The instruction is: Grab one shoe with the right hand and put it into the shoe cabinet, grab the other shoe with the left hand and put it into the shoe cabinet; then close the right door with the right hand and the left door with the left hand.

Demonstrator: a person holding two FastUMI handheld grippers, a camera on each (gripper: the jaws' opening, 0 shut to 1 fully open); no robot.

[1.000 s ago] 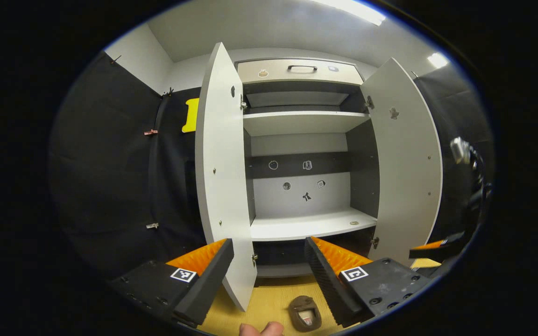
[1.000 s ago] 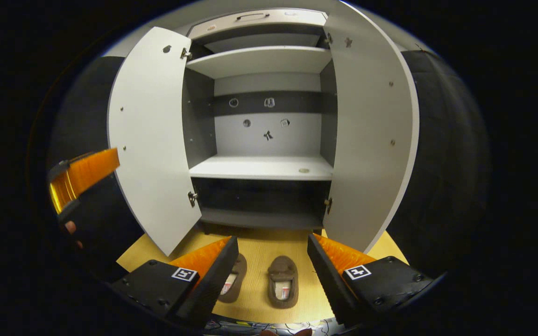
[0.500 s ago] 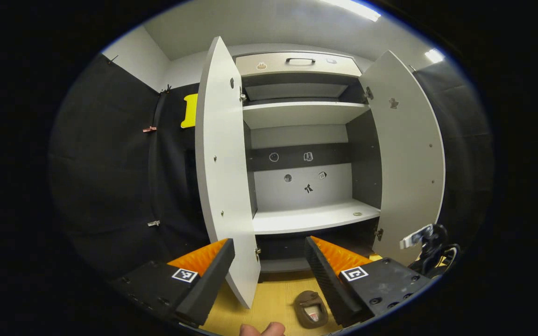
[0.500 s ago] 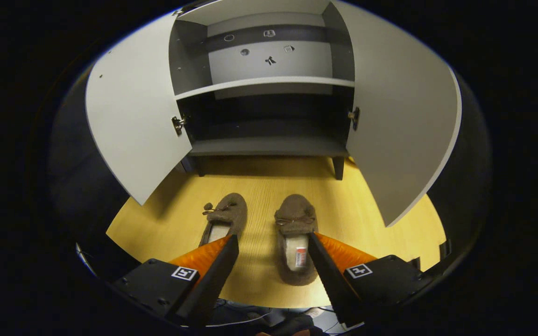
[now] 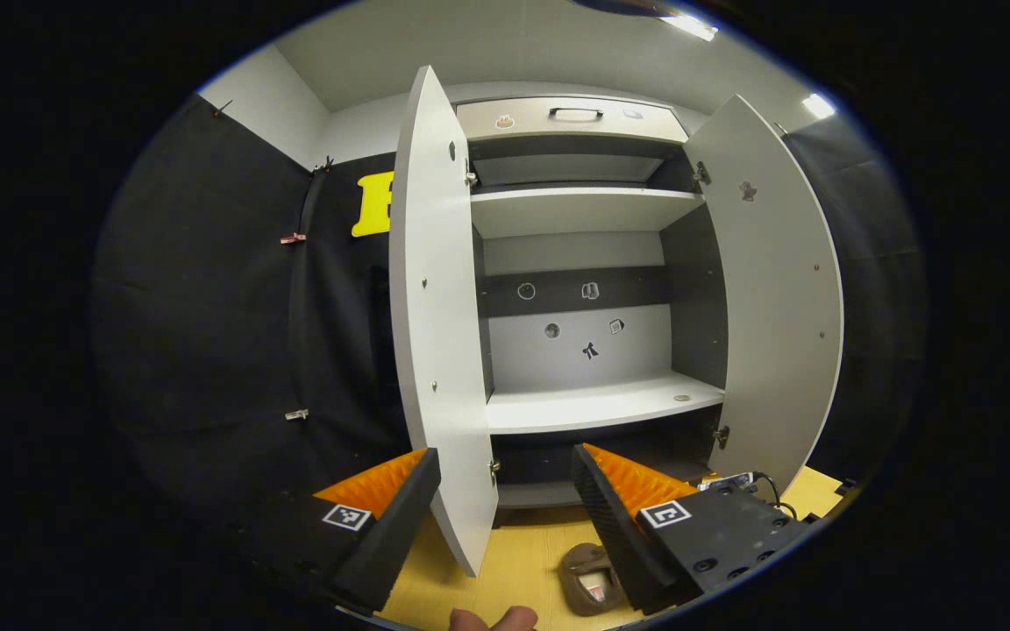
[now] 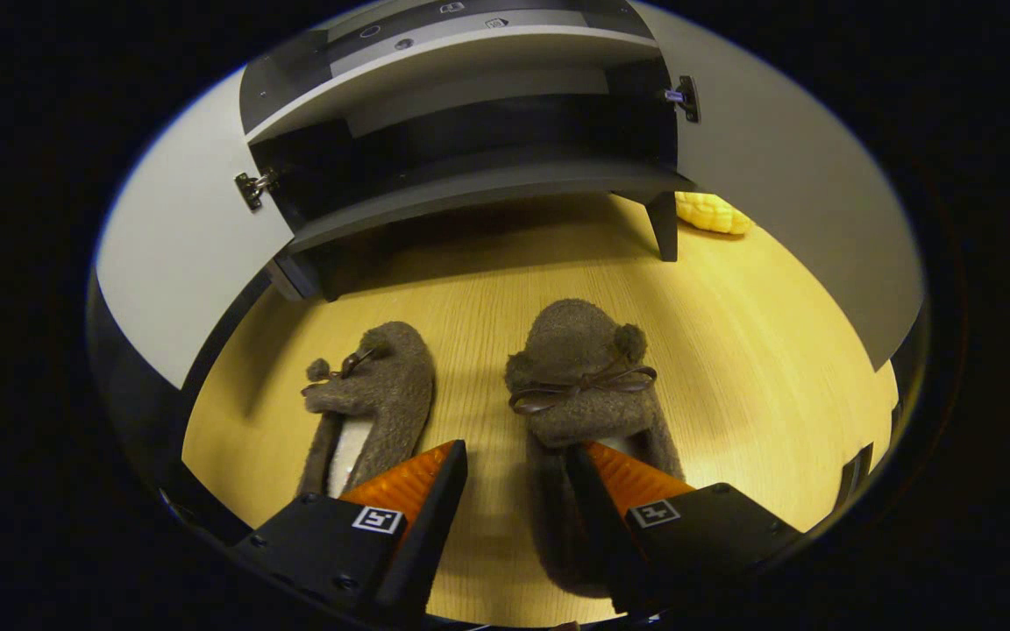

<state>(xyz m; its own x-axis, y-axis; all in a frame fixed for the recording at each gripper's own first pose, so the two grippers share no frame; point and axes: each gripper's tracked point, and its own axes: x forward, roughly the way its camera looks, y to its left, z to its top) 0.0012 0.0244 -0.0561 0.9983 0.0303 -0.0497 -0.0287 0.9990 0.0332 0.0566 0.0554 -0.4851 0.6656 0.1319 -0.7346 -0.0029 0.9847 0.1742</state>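
Two brown fuzzy slippers lie side by side on the wooden floor (image 6: 733,333) before the open shoe cabinet (image 6: 470,188). My right gripper (image 6: 514,491) hangs open low over the right slipper (image 6: 579,377); its right finger sits over the slipper's opening and its left finger beyond the slipper's left wall, which lies between them. The left slipper (image 6: 373,394) rests just left of that gripper. Farther back and higher, my left gripper (image 5: 505,508) is open and holds nothing, facing the cabinet (image 5: 601,407). One slipper (image 5: 588,578) peeks out beside its right finger.
Both cabinet doors stand wide: the left door (image 5: 439,333) edge-on right ahead of the left gripper, the right door (image 5: 777,298) swung out. A yellow object (image 6: 711,212) lies by the cabinet's right leg. A fingertip (image 5: 492,620) shows at the bottom edge.
My right gripper has dropped and tilted down onto the right slipper, its fingers a little closer together. The left gripper has shifted only slightly in front of the cabinet.
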